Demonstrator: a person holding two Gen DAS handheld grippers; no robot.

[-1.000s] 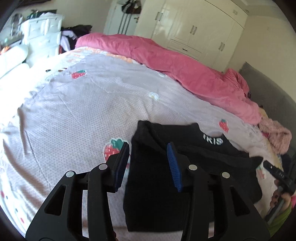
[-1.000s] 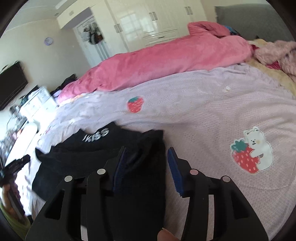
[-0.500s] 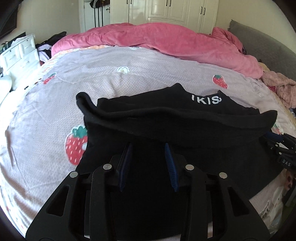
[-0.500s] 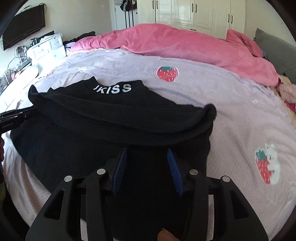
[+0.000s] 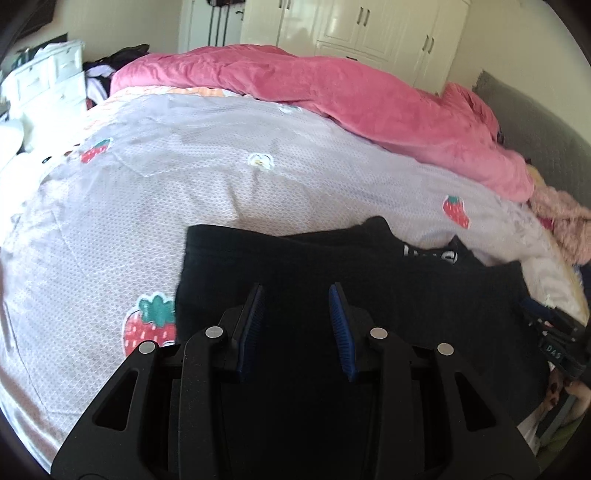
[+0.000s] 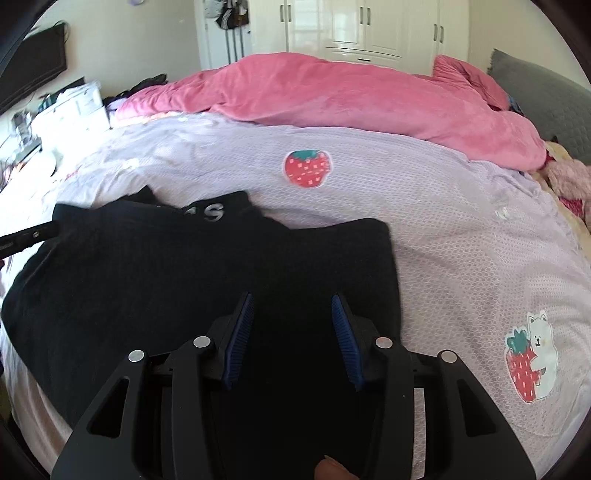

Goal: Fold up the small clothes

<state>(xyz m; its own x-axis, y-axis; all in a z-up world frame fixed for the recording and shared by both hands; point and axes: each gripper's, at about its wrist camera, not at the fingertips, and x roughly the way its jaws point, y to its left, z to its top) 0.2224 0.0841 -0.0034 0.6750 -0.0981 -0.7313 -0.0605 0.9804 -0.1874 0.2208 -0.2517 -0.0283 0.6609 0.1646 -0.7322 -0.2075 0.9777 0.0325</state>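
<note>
A black garment (image 5: 295,266) with white lettering at the collar lies folded on the lilac strawberry-print bedsheet (image 5: 147,192). It also shows in the right wrist view (image 6: 184,266). My left gripper (image 5: 297,295) is open above the garment's left part, with nothing between its blue pads. My right gripper (image 6: 291,302) is open above the garment's right part, near its right edge, also empty. The tip of the right gripper (image 5: 554,332) shows at the right edge of the left wrist view; the left gripper's tip (image 6: 29,236) shows at the left edge of the right wrist view.
A pink duvet (image 6: 351,96) is bunched along the far side of the bed. White wardrobes (image 6: 369,29) stand behind it. A white drawer unit (image 5: 48,85) stands at the left. A grey headboard (image 6: 546,96) and pink clothes (image 5: 561,221) are at the right.
The garment's upper flap, raised half a second ago, now lies flat, covering part of the lettering. Both grippers have opened slightly wider and hold nothing.
</note>
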